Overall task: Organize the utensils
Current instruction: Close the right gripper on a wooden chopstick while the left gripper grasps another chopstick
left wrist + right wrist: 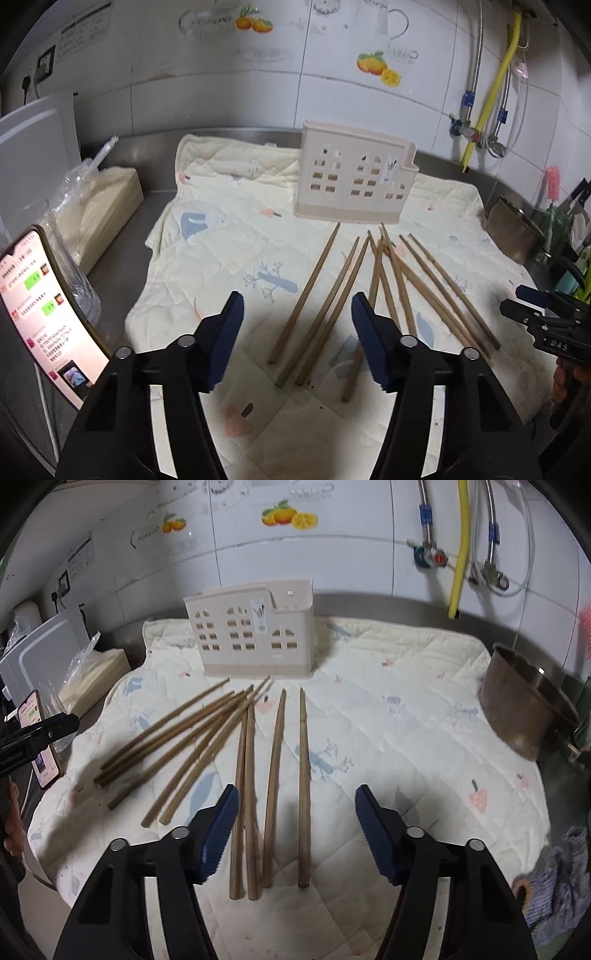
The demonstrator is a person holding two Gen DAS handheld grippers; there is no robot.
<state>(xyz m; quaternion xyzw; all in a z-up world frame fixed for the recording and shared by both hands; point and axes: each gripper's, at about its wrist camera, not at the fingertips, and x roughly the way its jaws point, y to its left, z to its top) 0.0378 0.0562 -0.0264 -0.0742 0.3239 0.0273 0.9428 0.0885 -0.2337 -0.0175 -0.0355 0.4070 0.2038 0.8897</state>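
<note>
Several wooden chopsticks lie loose on a cream quilted cloth, fanned out in front of a beige house-shaped utensil holder that stands upright at the back. My left gripper is open and empty above the cloth, just left of the chopsticks. In the right wrist view the chopsticks lie between and ahead of the open, empty right gripper, with the holder behind them. The right gripper also shows at the left view's right edge.
A lit phone leans at the left beside a clear container and a wrapped box. A metal pot stands right of the cloth. A grey knitted rag lies at the near right. Pipes run down the tiled wall.
</note>
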